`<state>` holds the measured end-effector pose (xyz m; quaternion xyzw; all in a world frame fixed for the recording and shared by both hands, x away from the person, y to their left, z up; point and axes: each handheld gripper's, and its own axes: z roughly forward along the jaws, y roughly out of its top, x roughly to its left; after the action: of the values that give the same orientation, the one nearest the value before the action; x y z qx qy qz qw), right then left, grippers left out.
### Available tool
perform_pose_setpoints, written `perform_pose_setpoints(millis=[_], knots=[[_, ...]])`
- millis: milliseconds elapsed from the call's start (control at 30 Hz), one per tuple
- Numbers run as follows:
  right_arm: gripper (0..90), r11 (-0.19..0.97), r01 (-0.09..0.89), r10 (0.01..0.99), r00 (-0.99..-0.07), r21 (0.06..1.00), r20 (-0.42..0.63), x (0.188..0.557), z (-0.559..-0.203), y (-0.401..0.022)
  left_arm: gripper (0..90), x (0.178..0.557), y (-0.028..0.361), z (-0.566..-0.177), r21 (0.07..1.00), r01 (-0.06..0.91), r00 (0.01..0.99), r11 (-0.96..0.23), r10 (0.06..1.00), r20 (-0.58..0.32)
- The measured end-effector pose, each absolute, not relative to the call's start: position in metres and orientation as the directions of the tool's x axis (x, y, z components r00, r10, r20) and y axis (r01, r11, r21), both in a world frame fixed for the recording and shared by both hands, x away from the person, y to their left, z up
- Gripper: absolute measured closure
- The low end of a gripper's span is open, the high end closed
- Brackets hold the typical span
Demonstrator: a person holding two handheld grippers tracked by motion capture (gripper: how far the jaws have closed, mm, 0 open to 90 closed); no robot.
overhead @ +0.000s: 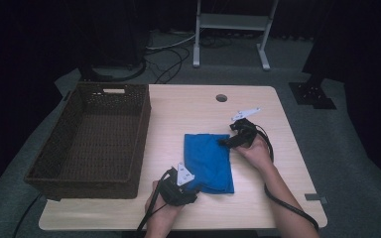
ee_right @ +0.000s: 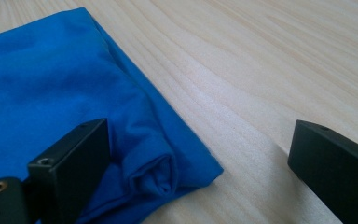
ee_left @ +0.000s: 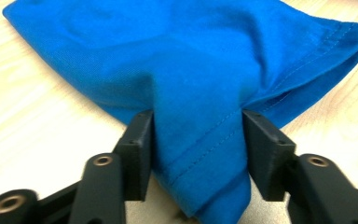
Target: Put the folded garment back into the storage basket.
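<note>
Already, the folded blue cloth (ee_left: 186, 70) was pinched at a corner by the left gripper (ee_left: 198, 154); the right gripper (ee_right: 200, 158), jaws apart, had gripped nothing; the basket (overhead: 54, 168) stood unfilled.

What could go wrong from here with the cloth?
The left gripper pinches only a bunched corner of the folded cloth; lifting now might open the fold or let that corner slip out. The right gripper is open, with just the cloth's rolled corner between its jaws, so closing could catch one layer or miss. The basket stands off to the left, so a one-sided carry might drag the cloth across the table.
</note>
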<state>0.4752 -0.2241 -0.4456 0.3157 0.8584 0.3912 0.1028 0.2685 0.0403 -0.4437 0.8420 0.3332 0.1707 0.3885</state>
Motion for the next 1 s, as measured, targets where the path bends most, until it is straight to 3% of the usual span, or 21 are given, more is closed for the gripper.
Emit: perform_pose_setpoints(millis=[400, 533, 733, 1000], knots=[[4.5, 0.489, 0.471, 0.636, -0.769, 0.734, 0.069, 0.474, -0.446, -0.224, 76.3, 0.268, 0.035, -0.444, 0.773, 0.408, 0.701, -0.486, 0.709, 0.076], [8.7, 0.490, 0.459, 0.626, -0.777, 0.742, 0.068, 0.472, -0.445, -0.224, 77.6, 0.268, 0.034, -0.444, 0.774, 0.407, 0.697, -0.486, 0.712, 0.081], [26.1, 0.482, 0.435, 0.598, -0.798, 0.761, 0.077, 0.465, -0.445, -0.225, 77.6, 0.268, 0.034, -0.444, 0.774, 0.408, 0.695, -0.485, 0.714, 0.081], [40.2, 0.475, 0.425, 0.580, -0.809, 0.770, 0.089, 0.458, -0.444, -0.224, 77.2, 0.269, 0.035, -0.444, 0.772, 0.415, 0.696, -0.481, 0.715, 0.071]])
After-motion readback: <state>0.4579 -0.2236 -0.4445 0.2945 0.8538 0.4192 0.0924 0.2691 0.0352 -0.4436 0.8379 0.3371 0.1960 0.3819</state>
